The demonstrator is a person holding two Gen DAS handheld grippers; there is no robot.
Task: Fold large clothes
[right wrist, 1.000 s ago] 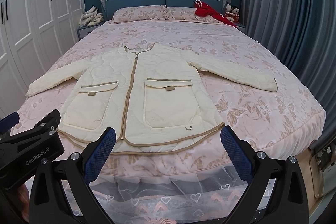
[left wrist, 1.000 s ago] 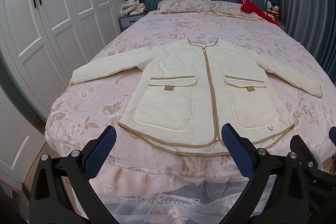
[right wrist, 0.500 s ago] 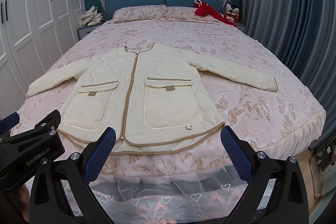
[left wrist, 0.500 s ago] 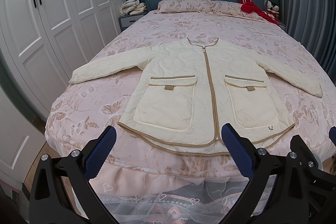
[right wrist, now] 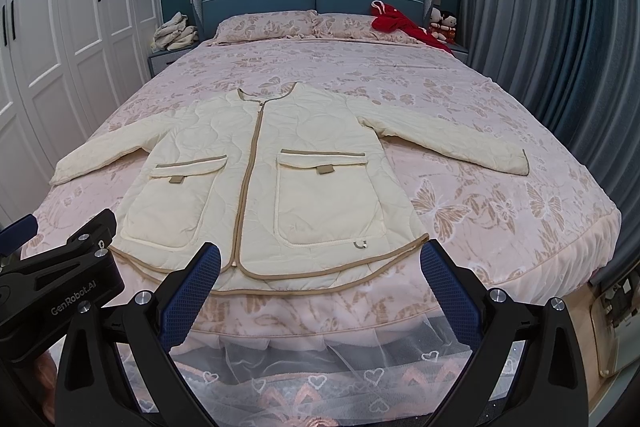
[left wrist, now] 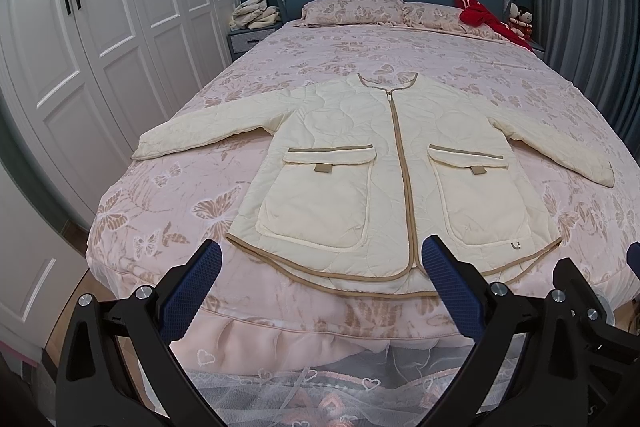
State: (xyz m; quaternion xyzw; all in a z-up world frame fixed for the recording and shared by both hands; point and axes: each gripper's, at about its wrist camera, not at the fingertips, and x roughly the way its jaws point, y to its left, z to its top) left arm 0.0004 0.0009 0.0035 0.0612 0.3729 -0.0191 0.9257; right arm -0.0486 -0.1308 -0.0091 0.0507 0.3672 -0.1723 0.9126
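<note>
A cream quilted jacket point(left wrist: 384, 163) with tan trim, a front zip and two flap pockets lies flat, front up, on the pink bed point(left wrist: 168, 187), with both sleeves spread out. It also shows in the right wrist view point(right wrist: 280, 163). My left gripper point(left wrist: 320, 271) is open and empty, held just short of the jacket's hem at the foot of the bed. My right gripper point(right wrist: 320, 267) is open and empty, also just short of the hem. The left gripper's body point(right wrist: 60, 279) shows at the left of the right wrist view.
White wardrobe doors point(left wrist: 100, 39) line the left side. Grey curtains point(right wrist: 560, 27) hang on the right. Pillows point(left wrist: 352, 11), a red garment point(left wrist: 488, 19) and dolls point(right wrist: 442, 23) lie by the blue headboard. A nightstand holds folded cloths point(left wrist: 256, 13).
</note>
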